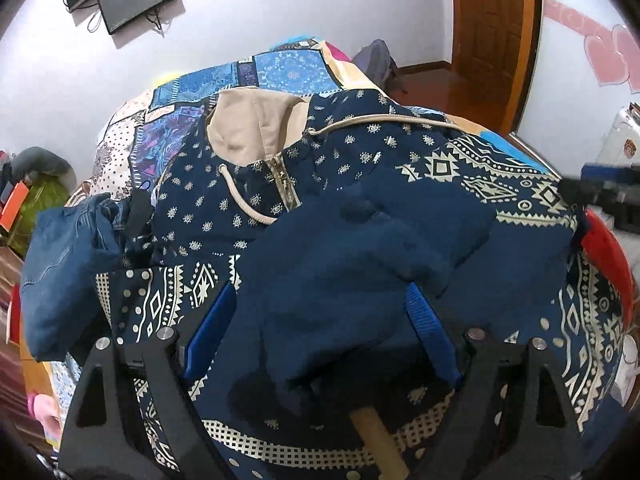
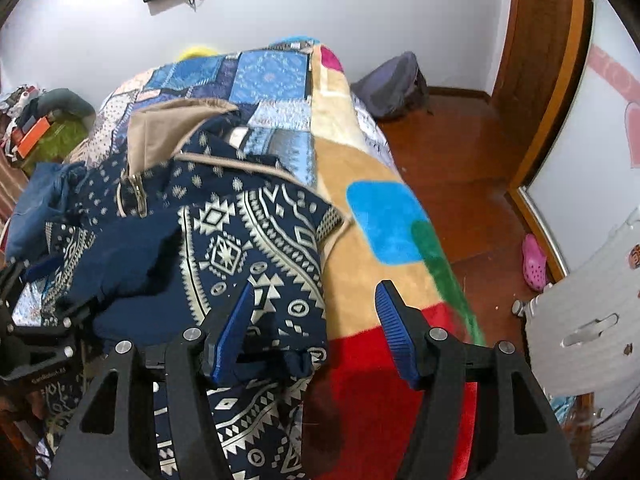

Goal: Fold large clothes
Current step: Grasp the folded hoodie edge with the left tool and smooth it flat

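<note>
1. The left gripper (image 1: 320,300) has its jaws spread wide over a plain navy flap of the hoodie (image 1: 360,184); cloth lies between the pads, but they do not pinch it.
2. The right gripper (image 2: 316,296) is also spread, straddling the hoodie's right edge, its left pad on the print and its right pad over the blanket (image 2: 360,264).
3. The hoodie lies face up on the bed with its hood (image 1: 248,124) at 12 o'clock. A navy part is folded across the front, so folding looks begun but far from done.
4. Jeans (image 1: 64,264) crowd the hoodie's side at 9 o'clock and may hinder the next fold.
5. A backpack (image 2: 392,84) sits on the floor at 1 o'clock, well apart.
</note>
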Tool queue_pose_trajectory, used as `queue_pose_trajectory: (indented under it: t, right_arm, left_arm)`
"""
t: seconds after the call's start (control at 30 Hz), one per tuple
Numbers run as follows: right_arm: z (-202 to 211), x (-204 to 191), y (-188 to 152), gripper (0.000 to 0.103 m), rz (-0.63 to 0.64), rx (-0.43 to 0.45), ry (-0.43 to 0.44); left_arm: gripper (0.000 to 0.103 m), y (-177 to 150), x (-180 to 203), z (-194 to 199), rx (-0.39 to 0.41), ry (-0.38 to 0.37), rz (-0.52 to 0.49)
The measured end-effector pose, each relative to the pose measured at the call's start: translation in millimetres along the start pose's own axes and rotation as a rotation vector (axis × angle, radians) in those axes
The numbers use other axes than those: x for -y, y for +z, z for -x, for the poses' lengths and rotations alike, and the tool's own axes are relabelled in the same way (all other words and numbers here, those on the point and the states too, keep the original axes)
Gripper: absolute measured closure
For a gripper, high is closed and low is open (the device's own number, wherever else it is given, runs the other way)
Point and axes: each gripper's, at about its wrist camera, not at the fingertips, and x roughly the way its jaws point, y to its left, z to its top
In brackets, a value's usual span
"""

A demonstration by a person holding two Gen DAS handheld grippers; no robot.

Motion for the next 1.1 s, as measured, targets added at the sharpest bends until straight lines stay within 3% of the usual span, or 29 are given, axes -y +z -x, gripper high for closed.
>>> queue_pose_trajectory:
  t: [0.2, 0.3, 0.43, 0.6, 0.7, 0.77, 0.8, 1.1]
  right_arm:
    - [-12.6, -1.3, -12.5, 0.044, -0.003, -0.052, 0.021]
    - [-12.5, 0.7, -17.2, 0.044, -0.007, -0.053, 0.025]
    - [-13.9, 4.2, -18.3, 0.041, -0.028, -0.065, 0.034]
    - [-15.4, 7.8, -20.7, 0.039, -0.055, -0.077, 0.041]
    - [-14.7, 7.2, -22.5, 0.038, -0.058, -0.081, 0.042]
    - [-13.9, 5.9, -22.9, 0.038, -0.056, -0.083, 0.041]
    - [-13.4, 5.5, -22.8, 0.038, -0.055, -0.084, 0.039]
    - [-10.4, -2.2, -15.1, 0.038, -0.014, -0.079, 0.018]
  left_arm:
    - [0.017, 7.4, 2.5, 1.3, -0.02, -0.099, 0.013]
    - [0.017, 8.9, 10.2, -1.2, -0.023, -0.104, 0.002]
    - [0.017, 11.6, 15.9, -5.6, -0.055, -0.23, 0.034]
    - [0.018, 14.8, 21.7, -20.0, -0.064, -0.237, 0.044]
    - [0.045, 20.1, 11.5, -24.1, -0.045, -0.225, 0.081]
    - [0.078, 22.4, 2.8, -25.0, -0.044, -0.212, 0.106]
    - [0.084, 23.1, -2.9, -24.8, -0.043, -0.195, 0.117]
    - [0.089, 9.0, -100.4, 17.3, 0.082, -0.043, 0.305]
